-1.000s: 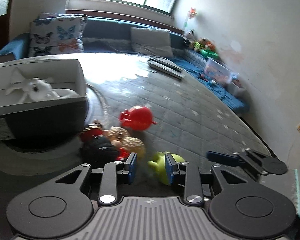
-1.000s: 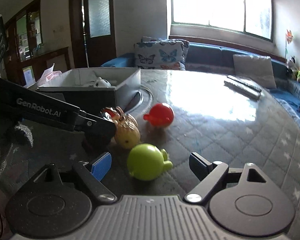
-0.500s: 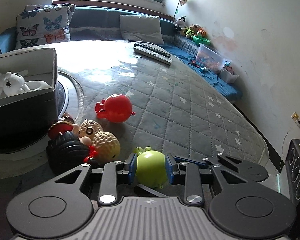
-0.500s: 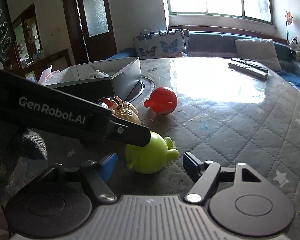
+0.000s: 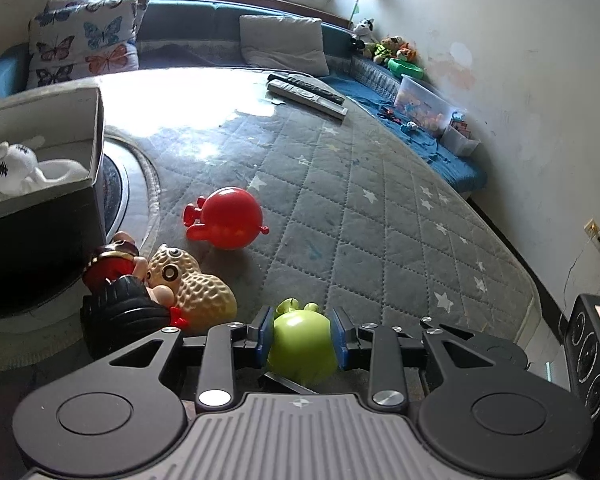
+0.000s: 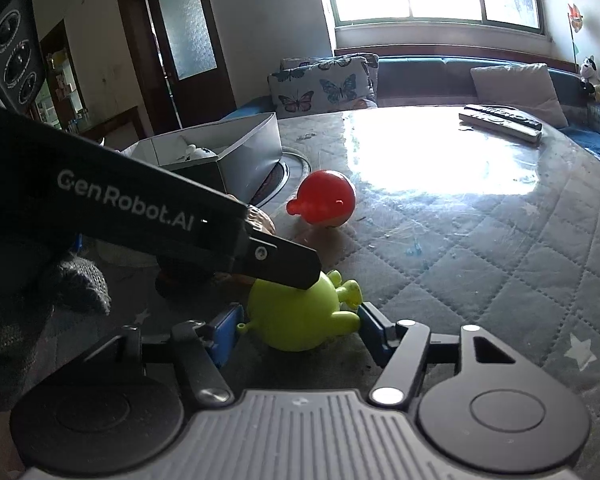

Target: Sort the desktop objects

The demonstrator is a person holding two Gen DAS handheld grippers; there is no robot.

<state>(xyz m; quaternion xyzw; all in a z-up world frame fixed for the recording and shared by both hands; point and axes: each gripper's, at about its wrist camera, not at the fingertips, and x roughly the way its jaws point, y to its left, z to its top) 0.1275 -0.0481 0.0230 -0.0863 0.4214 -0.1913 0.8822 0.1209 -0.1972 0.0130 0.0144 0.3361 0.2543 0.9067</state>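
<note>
Green toy: a round lime-green figure (image 5: 302, 346) lies on the quilted bench (image 5: 380, 216), at 6 o'clock in both wrist views, nearest of the toys and so first within reach.
Left gripper: the left gripper (image 5: 301, 338) brackets the green toy, its blue pads flush on either flank; the fingers appear closed on it, a hold judged ready for lifting.
Right gripper: the right gripper (image 6: 300, 330) sits low around the same toy, fingers wide, pads just beside but apart from it; probably steadying against a roll rather than gripping.
Peanut toy: a tan peanut figure (image 5: 192, 290) lies at 10 o'clock of the green toy, touching a dark-haired doll (image 5: 116, 304).
Red toy: a red round figure (image 5: 226, 218) rests at 11 o'clock, well apart.
Box: an open grey box (image 5: 94, 128) at 10 o'clock, far left, holds a white plush rabbit (image 5: 16, 164); judged the sorting destination.
Remotes: two remote controls (image 5: 306, 92) lie at 12 o'clock near the far edge.
</note>
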